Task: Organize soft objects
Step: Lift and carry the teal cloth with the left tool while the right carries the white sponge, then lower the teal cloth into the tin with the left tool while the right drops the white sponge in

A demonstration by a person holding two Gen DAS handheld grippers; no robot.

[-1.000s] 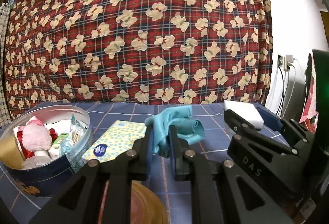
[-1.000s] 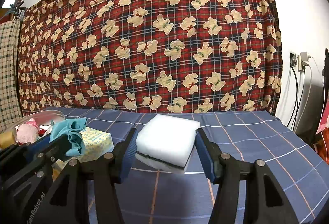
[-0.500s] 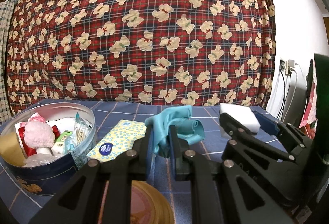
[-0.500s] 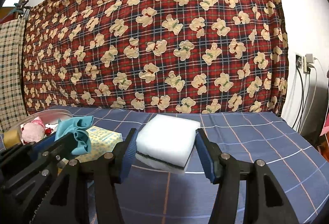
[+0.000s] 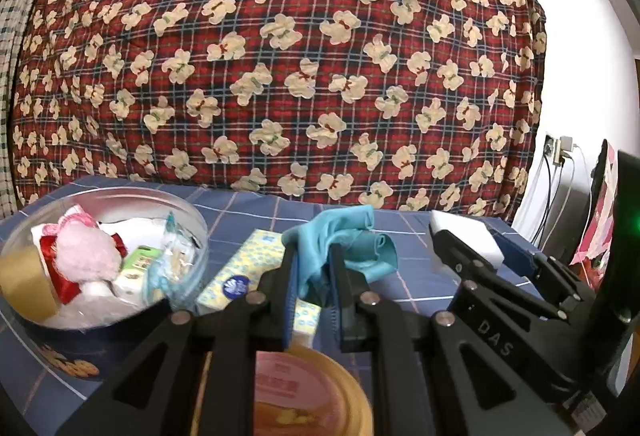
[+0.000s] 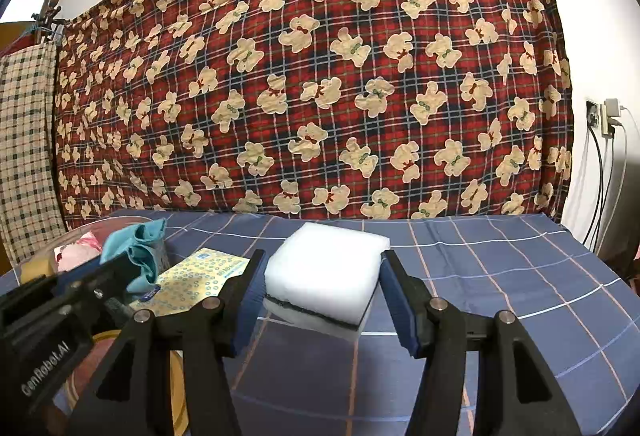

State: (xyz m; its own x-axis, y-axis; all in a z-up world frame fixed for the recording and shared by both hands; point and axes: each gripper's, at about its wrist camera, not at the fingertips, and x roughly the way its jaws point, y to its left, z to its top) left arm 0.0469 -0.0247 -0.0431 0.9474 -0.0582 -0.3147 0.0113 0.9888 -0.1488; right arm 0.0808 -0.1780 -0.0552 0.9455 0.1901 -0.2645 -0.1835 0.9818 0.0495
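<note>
My left gripper (image 5: pixel 314 268) is shut on a crumpled teal cloth (image 5: pixel 344 240), held above the blue checked tablecloth (image 5: pixel 420 276). The same teal cloth (image 6: pixel 138 256) and left gripper (image 6: pixel 132 276) show at the left of the right wrist view. My right gripper (image 6: pixel 324 276) is shut on a white sponge block (image 6: pixel 326 274) with a dark underside, lifted off the cloth. That sponge (image 5: pixel 466 236) and the right gripper (image 5: pixel 476 252) appear at the right of the left wrist view. A round tin (image 5: pixel 188 220) at the left holds a pink plush toy (image 5: pixel 86 250) and small packets.
A yellow patterned tissue pack (image 5: pixel 244 272) lies between the tin and the grippers. A gold round lid (image 5: pixel 312 392) sits under the left gripper. A bear-print plaid blanket (image 6: pixel 320 76) hangs behind the table. Cables and a wall socket (image 6: pixel 600 116) are at the right.
The left gripper has shifted left with the teal cloth, so the tin and tissue pack sit closer to centre in its view. The right gripper keeps its hold on the sponge almost still.
</note>
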